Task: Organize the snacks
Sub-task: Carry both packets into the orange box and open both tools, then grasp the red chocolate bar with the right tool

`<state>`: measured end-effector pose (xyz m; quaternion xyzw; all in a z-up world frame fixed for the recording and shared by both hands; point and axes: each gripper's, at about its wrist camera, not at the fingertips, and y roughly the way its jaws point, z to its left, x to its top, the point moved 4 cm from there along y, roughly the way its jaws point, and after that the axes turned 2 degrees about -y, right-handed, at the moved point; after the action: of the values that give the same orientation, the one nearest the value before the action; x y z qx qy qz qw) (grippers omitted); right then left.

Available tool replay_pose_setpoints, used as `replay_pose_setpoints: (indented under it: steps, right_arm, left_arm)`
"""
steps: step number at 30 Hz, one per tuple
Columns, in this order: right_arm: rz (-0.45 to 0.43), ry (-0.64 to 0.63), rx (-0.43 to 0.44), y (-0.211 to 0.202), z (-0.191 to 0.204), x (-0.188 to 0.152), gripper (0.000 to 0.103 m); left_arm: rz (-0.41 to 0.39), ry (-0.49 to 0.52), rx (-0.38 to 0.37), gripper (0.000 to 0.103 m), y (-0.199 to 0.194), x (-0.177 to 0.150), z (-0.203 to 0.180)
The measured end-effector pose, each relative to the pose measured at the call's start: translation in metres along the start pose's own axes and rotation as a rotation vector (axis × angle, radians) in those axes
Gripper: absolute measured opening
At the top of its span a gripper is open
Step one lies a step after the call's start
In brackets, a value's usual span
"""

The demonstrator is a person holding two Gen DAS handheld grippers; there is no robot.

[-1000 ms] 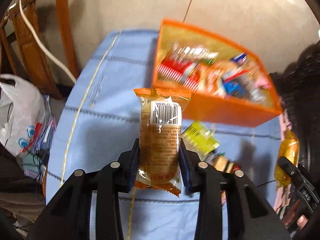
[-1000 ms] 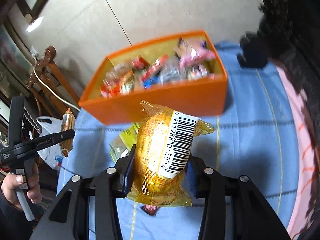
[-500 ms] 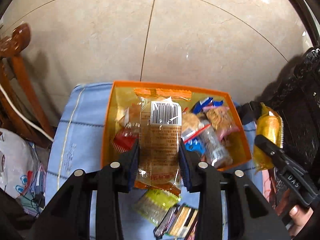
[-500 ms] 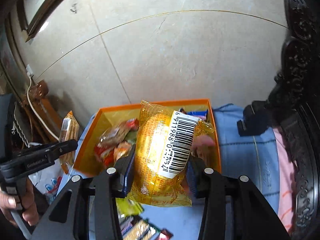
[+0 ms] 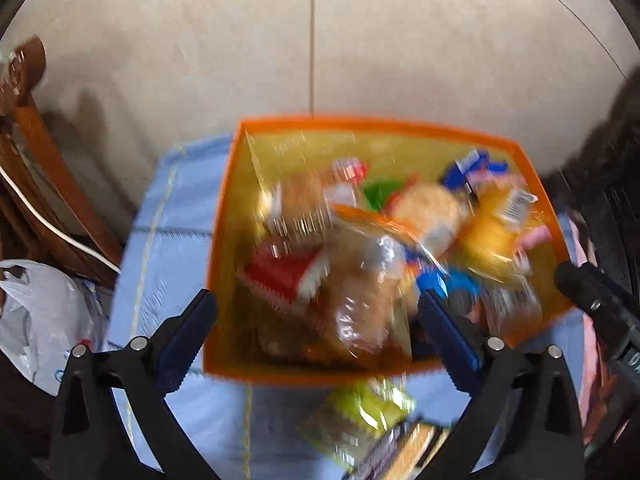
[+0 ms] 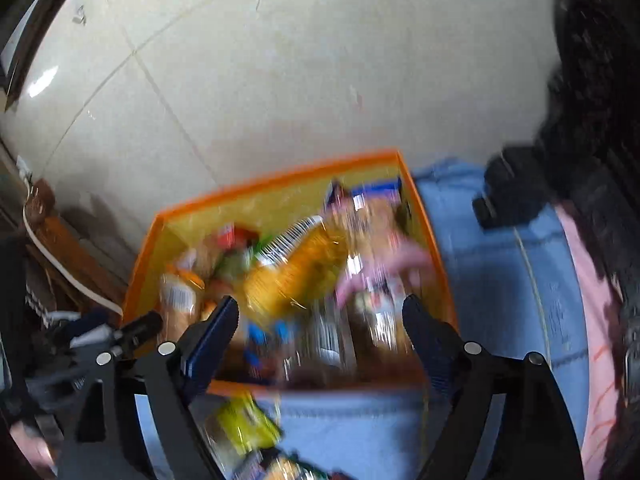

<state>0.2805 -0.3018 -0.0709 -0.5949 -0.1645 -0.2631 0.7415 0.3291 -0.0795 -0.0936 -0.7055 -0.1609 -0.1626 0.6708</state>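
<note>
- Orange, straight-walled plastic bin (image 5: 224, 216) on a light blue quilted cloth (image 5: 168, 216), crammed with wrapped snacks; pale tiled floor (image 5: 400, 40) beyond its far rim.
- Left gripper (image 5: 316, 324) above the bin's near wall, jaws just swung wide apart, nothing pressed between the blue pads (image 5: 188, 332).
- Long brown snack pack in clear wrap with an orange crimped end (image 5: 364, 280), loose between those spread jaws, lying blurred on top of the pile inside the bin, touching neither pad.
- Right gripper (image 6: 320, 332) likewise over the near wall, jaws also just spread, pads clear of everything.
- Plump yellow snack pack with a white barcode label (image 6: 296, 268), free of the right gripper and tilted on the heap in the bin; same pack seen near the bin's right wall from the left wrist (image 5: 492, 236).
- Around these in the bin: red ridged packet (image 5: 280, 276), blue wrappers (image 5: 472, 166), pink wrapper (image 6: 396, 264), green scrap (image 5: 378, 192); finer detail lost to motion blur.
- Outside the bin, on the cloth just in front of the near wall: yellow-green foil packet (image 5: 360, 412) and, touching it, a dark bar-shaped pack (image 5: 400, 448).
- Brown wooden chair frame (image 5: 52, 168) with a white cable (image 5: 60, 232) at far left, white plastic bag (image 5: 36, 312) below it.
- Pink fabric (image 6: 592, 320) along the cloth's right edge, dark carved furniture (image 6: 592, 80) behind.
</note>
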Motion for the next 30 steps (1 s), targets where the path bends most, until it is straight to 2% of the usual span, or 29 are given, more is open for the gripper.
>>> replay_pose_setpoints:
  steps: [3, 5, 8, 10, 14, 18, 20, 21, 22, 23, 24, 25, 28, 29, 30]
  right_arm:
    - [0.053, 0.014, -0.011, -0.005, -0.005, -0.042, 0.085]
    - [0.125, -0.008, -0.025, -0.002, -0.001, -0.076, 0.086]
    - [0.198, -0.063, -0.051, 0.004, 0.008, -0.118, 0.086]
    - [0.247, -0.104, -0.086, 0.009, 0.015, -0.146, 0.086]
    - [0.334, -0.123, -0.101, 0.022, 0.024, -0.182, 0.085]
    - [0.348, -0.194, -0.141, 0.032, 0.039, -0.197, 0.085]
    - [0.297, -0.256, -0.157, 0.029, 0.049, -0.198, 0.084]
    - [0.293, -0.285, -0.152, 0.028, 0.052, -0.198, 0.083]
    - [0.309, -0.285, -0.103, 0.027, 0.055, -0.198, 0.077]
    - [0.336, -0.279, -0.073, 0.028, 0.056, -0.199, 0.058]
    - [0.376, -0.286, -0.084, 0.032, 0.054, -0.202, 0.035]
    - [0.392, -0.293, -0.103, 0.034, 0.050, -0.205, 0.032]
    - [0.383, -0.280, -0.084, 0.031, 0.050, -0.204, 0.032]
    - [0.377, -0.273, -0.087, 0.032, 0.051, -0.203, 0.033]
    - [0.371, -0.294, -0.095, 0.032, 0.057, -0.204, 0.039]
  left_arm:
    - [0.003, 0.020, 0.003, 0.099, -0.005, -0.025, 0.005]
    - [0.013, 0.033, 0.015, 0.099, -0.006, -0.044, 0.009]
    - [0.069, 0.028, 0.017, 0.099, -0.003, -0.077, 0.017]
    - [0.099, 0.005, 0.026, 0.099, 0.000, -0.096, 0.024]
    - [0.138, -0.051, 0.005, 0.099, 0.000, -0.136, 0.036]
    - [0.168, -0.064, 0.009, 0.099, 0.000, -0.156, 0.044]
    - [0.186, -0.071, 0.013, 0.099, 0.001, -0.163, 0.046]
    - [0.193, -0.074, 0.013, 0.099, 0.002, -0.164, 0.047]
    - [0.196, -0.073, 0.012, 0.099, 0.002, -0.165, 0.047]
    - [0.197, -0.068, 0.009, 0.099, 0.002, -0.166, 0.045]
    - [0.194, -0.062, 0.006, 0.099, 0.001, -0.166, 0.042]
    - [0.193, -0.054, -0.001, 0.099, 0.003, -0.167, 0.040]
    - [0.215, -0.016, -0.017, 0.099, 0.010, -0.171, 0.026]
    - [0.221, -0.001, -0.023, 0.099, 0.013, -0.173, 0.021]
    - [0.232, 0.018, -0.020, 0.099, 0.018, -0.176, 0.015]
